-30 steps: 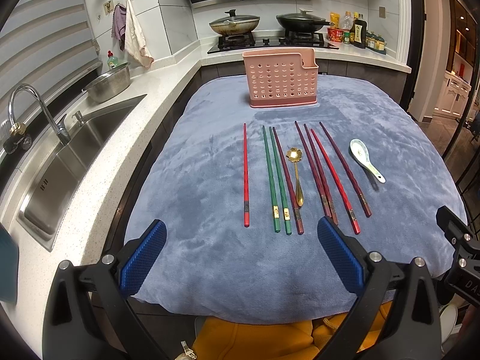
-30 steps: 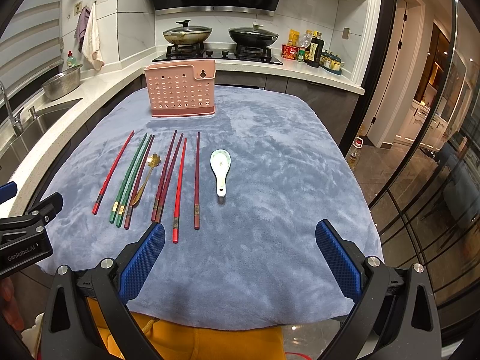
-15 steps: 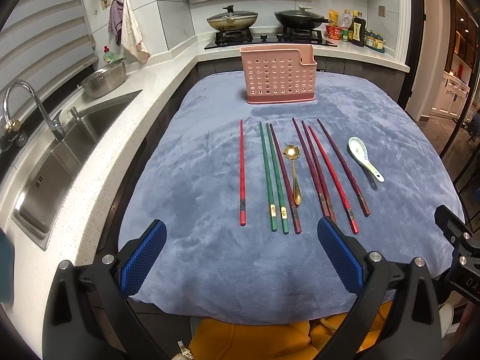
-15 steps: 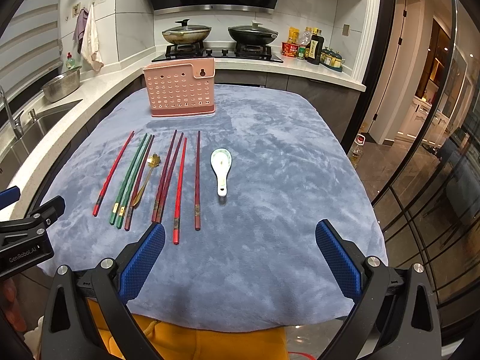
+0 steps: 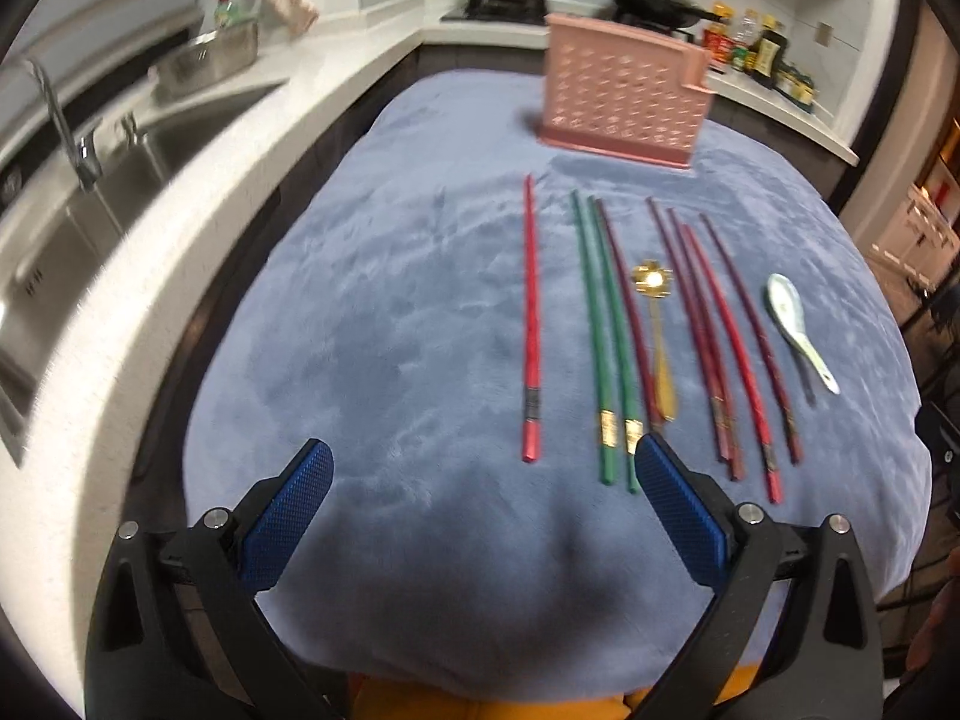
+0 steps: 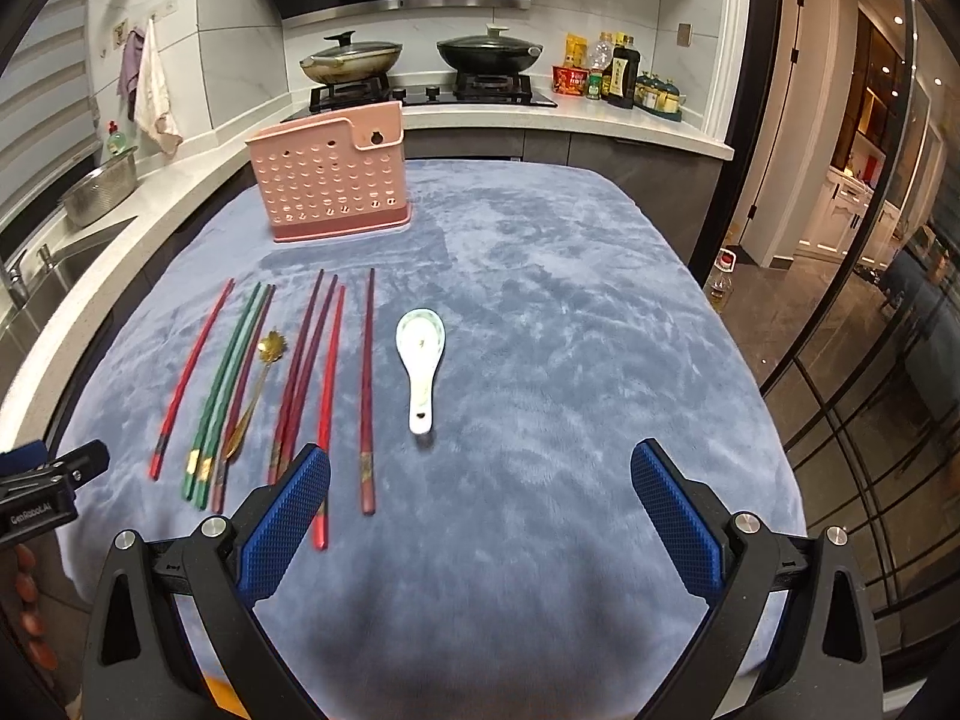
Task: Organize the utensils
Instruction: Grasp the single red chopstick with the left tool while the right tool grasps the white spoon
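Observation:
Several chopsticks lie side by side on the blue-grey cloth [image 5: 372,324]: a lone red chopstick [image 5: 530,324], a green pair [image 5: 603,336], and dark red ones [image 5: 708,336]. A gold spoon [image 5: 657,324] lies among them and a white ceramic spoon [image 6: 421,366] to their right. A pink perforated utensil holder [image 6: 330,174] stands upright at the far end of the cloth. My left gripper [image 5: 480,498] is open and empty, low over the near cloth, just short of the chopstick ends. My right gripper [image 6: 480,510] is open and empty, near the white spoon's handle.
A steel sink [image 5: 78,192] with a faucet sits in the white counter on the left. A stove with two lidded pans [image 6: 420,54] and bottles [image 6: 618,75] stands behind the holder. The cloth drops off on the right toward a glass partition [image 6: 840,360].
Both grippers have moved forward and lower over the cloth, closer to the utensils. The left view has swung left and is motion-blurred. Nothing on the cloth has moved.

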`<state>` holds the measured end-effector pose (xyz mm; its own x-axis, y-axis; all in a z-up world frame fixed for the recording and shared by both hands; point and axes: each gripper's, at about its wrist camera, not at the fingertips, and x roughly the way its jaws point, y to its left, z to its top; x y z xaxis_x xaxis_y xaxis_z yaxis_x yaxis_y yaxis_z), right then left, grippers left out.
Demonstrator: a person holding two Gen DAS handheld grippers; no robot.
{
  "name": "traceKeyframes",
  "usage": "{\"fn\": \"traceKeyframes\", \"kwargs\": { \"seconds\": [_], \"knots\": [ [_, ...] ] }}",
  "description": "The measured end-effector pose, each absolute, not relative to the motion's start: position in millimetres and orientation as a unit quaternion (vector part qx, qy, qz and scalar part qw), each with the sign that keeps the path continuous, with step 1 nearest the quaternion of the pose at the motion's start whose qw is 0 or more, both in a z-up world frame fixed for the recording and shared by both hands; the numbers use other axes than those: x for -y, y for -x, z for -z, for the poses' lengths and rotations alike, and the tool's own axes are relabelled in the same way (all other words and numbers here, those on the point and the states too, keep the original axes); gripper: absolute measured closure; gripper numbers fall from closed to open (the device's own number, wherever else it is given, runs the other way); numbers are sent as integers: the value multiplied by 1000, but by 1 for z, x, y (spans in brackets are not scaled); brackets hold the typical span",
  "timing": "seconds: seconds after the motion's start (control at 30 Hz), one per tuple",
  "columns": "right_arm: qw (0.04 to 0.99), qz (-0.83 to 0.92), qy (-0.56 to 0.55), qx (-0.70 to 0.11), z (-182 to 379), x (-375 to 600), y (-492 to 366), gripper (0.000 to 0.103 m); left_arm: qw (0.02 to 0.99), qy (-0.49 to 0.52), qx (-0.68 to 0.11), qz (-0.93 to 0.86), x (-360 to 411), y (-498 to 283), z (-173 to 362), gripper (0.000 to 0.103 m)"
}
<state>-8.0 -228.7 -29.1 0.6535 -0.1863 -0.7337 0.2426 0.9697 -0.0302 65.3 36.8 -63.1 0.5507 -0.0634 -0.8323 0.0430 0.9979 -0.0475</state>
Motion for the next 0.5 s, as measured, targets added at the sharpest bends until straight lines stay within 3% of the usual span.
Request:
{"fn": "traceKeyframes", "kwargs": {
  "seconds": [0.07, 0.27, 0.4, 0.5],
  "knots": [
    [905, 119, -38, -406, 36, 231, -2, 7, 875, 17, -484, 27, -41, -74, 75, 7],
    [898, 115, -49, -421, 53, 238, -28, 8, 861, 0, -506, 47, -36, -91, 101, 23],
    [895, 104, -46, -432, 65, 236, -48, 16, 850, -3, -522, 65, -29, -100, 115, 41],
    [891, 92, -45, -442, 76, 234, -63, 27, 852, -9, -518, 69, -26, -103, 116, 42]
  ]
}}
